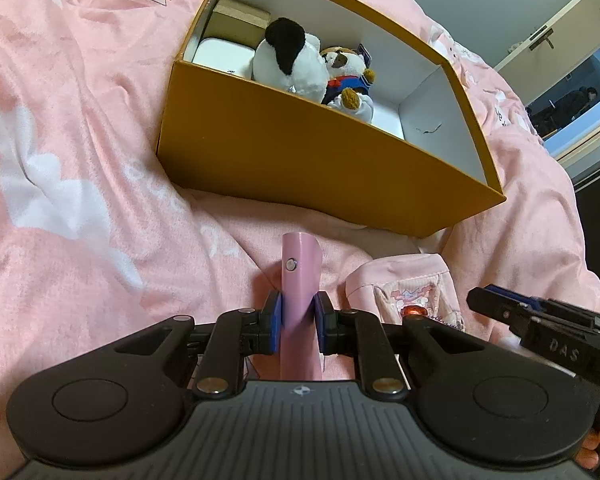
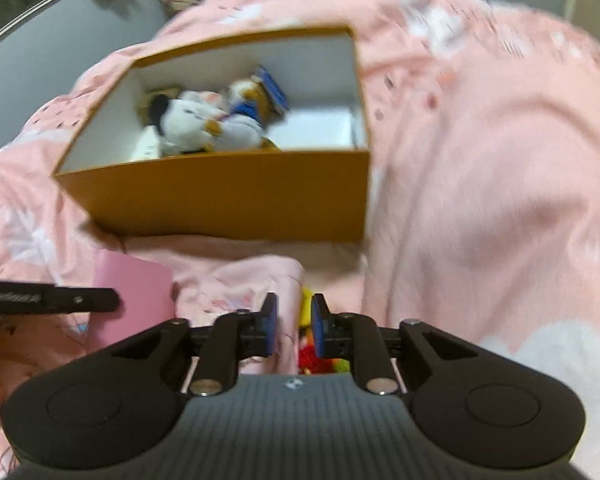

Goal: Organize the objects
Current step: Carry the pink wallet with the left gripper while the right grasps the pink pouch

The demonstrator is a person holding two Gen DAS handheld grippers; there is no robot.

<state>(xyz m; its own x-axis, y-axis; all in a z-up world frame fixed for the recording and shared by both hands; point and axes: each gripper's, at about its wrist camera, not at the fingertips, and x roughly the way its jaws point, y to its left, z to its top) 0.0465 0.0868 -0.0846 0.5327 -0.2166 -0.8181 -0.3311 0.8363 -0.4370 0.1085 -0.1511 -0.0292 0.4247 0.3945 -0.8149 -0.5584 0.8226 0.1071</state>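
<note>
The left gripper [image 1: 299, 322] is clenching a pink case [image 1: 300, 280] between its blue pads, holding it upright above the pink bedding [image 1: 80, 140] so that it is standing clear of the folds and, by the look of it, ready to be carried to the box. The case is sitting between the pads with its snap button facing the left wrist camera, and its upper end is pointing toward the near wall of the box. Just to the right of the case, a pink pouch [image 1: 404, 288] with a cartoon print is lying on the bedding, not yet put away. Further right, the right gripper [image 2: 294, 328] is hovering over that pouch with its pads parted; nothing is being pressed between them, so it is released, although the right wrist view is blurred and what the bright red and yellow item under the pads is cannot be told. Beyond both grippers, the orange box [image 1: 300, 152] is standing open on the bed and serving as the collecting container. It is holding, from left to right, a tan carton [image 1: 240, 20], a white flat case [image 1: 220, 56], a black-and-white plush toy [image 1: 288, 56] and a small plush bear [image 1: 348, 76] in blue clothes, while the right end of its white floor is remaining free for further items.
</note>
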